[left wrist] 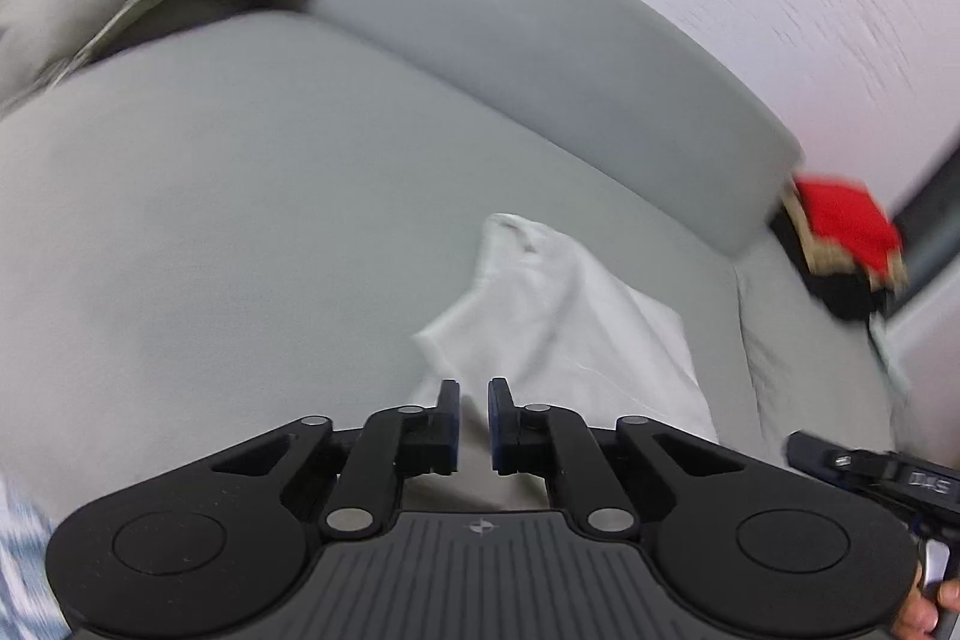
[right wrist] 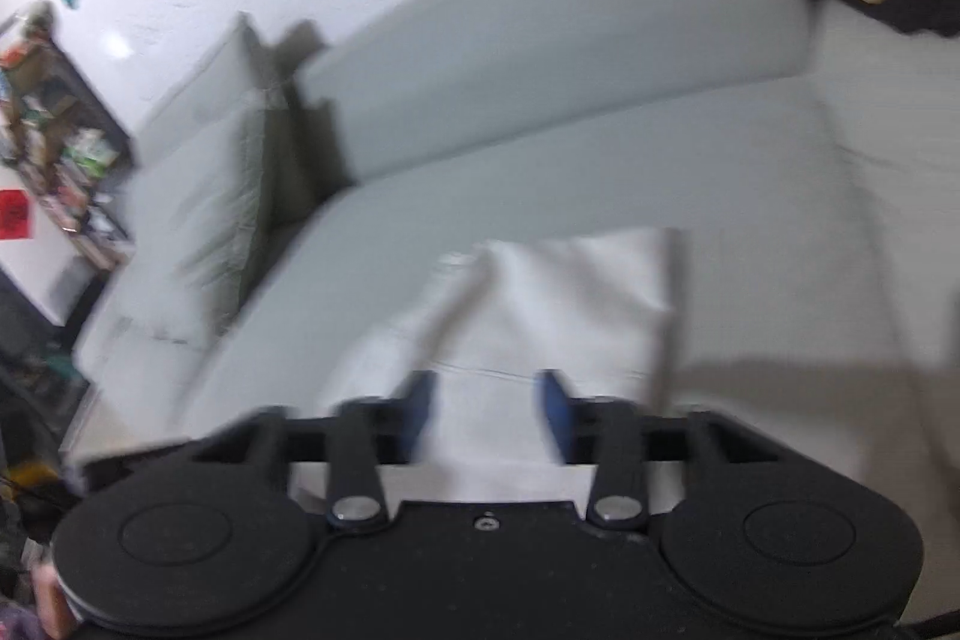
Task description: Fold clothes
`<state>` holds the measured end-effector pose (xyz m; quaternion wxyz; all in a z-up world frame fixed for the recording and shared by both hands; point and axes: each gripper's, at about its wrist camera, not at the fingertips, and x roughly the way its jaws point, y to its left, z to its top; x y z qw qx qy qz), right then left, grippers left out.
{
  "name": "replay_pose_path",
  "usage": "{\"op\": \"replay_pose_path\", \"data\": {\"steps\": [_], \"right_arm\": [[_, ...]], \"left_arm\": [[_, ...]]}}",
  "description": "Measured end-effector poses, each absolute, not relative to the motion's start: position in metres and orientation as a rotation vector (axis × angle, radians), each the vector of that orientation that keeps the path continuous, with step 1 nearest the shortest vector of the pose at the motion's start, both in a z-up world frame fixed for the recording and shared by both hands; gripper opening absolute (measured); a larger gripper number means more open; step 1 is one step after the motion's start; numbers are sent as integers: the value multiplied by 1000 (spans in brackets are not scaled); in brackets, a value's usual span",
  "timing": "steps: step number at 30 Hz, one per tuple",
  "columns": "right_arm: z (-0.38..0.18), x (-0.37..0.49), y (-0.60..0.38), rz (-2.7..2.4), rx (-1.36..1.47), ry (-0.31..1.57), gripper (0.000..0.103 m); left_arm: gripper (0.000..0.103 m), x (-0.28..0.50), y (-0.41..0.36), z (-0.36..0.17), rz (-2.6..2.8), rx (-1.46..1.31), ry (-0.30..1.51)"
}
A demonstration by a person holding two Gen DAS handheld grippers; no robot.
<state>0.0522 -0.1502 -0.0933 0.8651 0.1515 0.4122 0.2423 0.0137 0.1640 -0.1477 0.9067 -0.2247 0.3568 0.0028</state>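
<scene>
One white cloth (left wrist: 564,316) – soft, creased, part-folded – lies on the grey sofa (left wrist: 240,220). Left gripper (left wrist: 474,400) is pinched nearly shut with nothing in it; right gripper (right wrist: 486,400) stands a bit apart over the cloth, gripping nothing. Only the right view shows a cluttered shelf (right wrist: 60,142); both catch one red-and-black heap (left wrist: 846,232).

One white garment (left wrist: 558,316) on one grey sofa (left wrist: 210,232); one red-and-black clothes heap (left wrist: 846,244); one cushion (right wrist: 198,214); two tongs (left wrist: 474,421) (right wrist: 487,415).
</scene>
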Motion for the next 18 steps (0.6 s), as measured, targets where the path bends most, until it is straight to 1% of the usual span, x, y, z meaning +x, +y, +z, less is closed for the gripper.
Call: {"op": "replay_pose_path", "data": {"steps": [3, 6, 9, 11, 14, 17, 18], "right_arm": [[-111, 56, -150, 522, 297, 905, 16], [-124, 58, -130, 561, 167, 904, 17], [-140, 50, -110, 572, -48, 915, 18], [-150, 42, -112, 574, -100, 957, 18], [-142, 29, -127, 597, -87, 963, 18], [-126, 36, -145, 615, 17, 974, 19], [-121, 40, -151, 617, 63, 971, 22]], "left_arm": [[6, 37, 132, -151, -29, -341, 763], [7, 60, 111, -164, 7, -234, 809], [4, 76, 112, -190, 162, -155, 974], [5, 71, 119, -188, 155, -184, 989], [5, 62, 125, -176, 146, -188, 998], [5, 51, 136, -159, 121, -219, 928], [8, 49, 139, -153, 110, -231, 891]]}}
